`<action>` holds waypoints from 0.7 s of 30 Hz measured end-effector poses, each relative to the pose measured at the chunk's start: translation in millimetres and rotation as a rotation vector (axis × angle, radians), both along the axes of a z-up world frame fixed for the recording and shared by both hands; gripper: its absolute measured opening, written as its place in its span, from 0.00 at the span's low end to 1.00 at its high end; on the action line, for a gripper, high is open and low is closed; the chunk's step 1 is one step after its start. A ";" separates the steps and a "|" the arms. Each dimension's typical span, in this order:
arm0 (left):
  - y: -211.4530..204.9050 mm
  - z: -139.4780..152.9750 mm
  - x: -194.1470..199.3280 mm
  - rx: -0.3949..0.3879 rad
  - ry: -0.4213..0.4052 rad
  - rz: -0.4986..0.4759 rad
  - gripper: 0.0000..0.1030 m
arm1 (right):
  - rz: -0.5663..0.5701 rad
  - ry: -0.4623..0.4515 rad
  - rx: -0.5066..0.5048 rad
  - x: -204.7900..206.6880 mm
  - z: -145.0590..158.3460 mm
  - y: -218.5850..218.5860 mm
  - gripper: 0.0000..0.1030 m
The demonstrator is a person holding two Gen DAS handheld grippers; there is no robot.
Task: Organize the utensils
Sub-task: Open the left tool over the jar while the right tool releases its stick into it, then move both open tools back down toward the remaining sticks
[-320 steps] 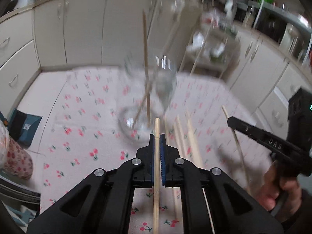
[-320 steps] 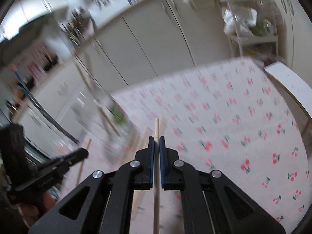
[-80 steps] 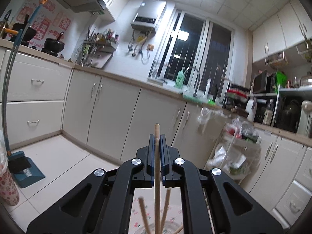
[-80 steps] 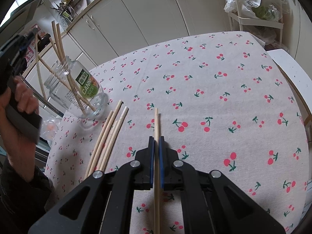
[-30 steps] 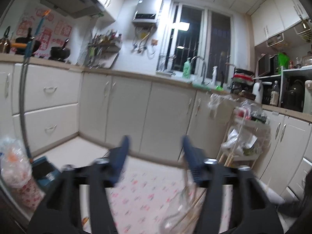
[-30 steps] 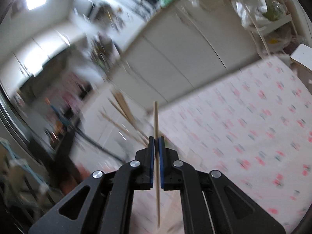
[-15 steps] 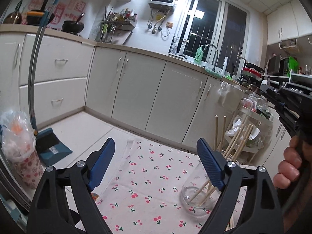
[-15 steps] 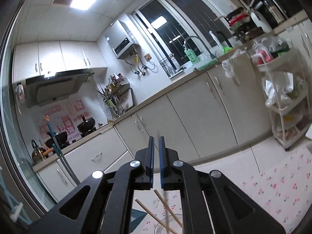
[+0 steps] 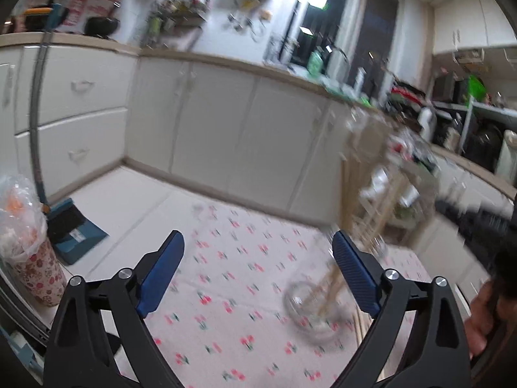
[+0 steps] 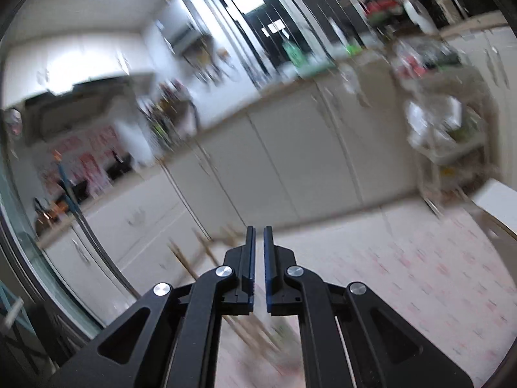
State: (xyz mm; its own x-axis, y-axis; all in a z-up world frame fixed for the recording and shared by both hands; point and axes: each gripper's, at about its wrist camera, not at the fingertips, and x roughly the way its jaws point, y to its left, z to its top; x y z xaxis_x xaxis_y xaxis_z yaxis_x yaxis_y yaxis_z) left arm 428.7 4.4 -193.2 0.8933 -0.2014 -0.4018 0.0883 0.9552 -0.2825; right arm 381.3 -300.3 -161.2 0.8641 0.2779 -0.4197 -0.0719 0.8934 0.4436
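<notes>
The left tool point(image 9: 258, 253) is opening, its blue pads spread wide with nothing between them. A glass jar point(image 9: 315, 307) holding wooden chopsticks point(image 9: 329, 283) stands on the cherry-print surface point(image 9: 226, 278), ahead and right, by the right pad. The right tool point(image 10: 259, 236) is pressed together, empty; blurred chopsticks point(image 10: 190, 260) show left of and below it.
</notes>
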 end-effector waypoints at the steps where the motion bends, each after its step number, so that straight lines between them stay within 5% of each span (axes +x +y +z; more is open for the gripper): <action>1: -5.7 -4.2 -0.4 0.003 0.034 -0.040 0.88 | 0.005 0.060 -0.014 -2.6 -11.1 -5.5 0.05; 4: -21.7 -16.7 -2.5 0.031 0.103 -0.099 0.89 | 0.058 0.289 -0.078 -8.4 -61.9 -12.9 0.05; 6: -30.2 -24.7 -4.2 0.049 0.139 -0.119 0.89 | 0.097 0.363 -0.077 -7.9 -79.7 -9.6 0.05; 15: -42.4 -40.3 -13.0 0.055 0.248 -0.127 0.89 | 0.178 0.380 -0.188 0.1 -90.0 31.7 0.06; 21: -63.0 -50.9 -9.4 0.082 0.322 -0.180 0.89 | 0.191 0.402 -0.360 -2.0 -85.6 38.5 0.06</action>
State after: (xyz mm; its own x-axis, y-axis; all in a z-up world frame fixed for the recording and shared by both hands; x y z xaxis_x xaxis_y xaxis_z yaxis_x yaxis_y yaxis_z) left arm 419.3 -58.7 -244.1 0.6714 -0.2993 -0.6780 0.1763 0.9531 -0.2461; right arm 379.2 -261.8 -246.7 0.5653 0.1920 -0.8022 -0.1357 0.9809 0.1392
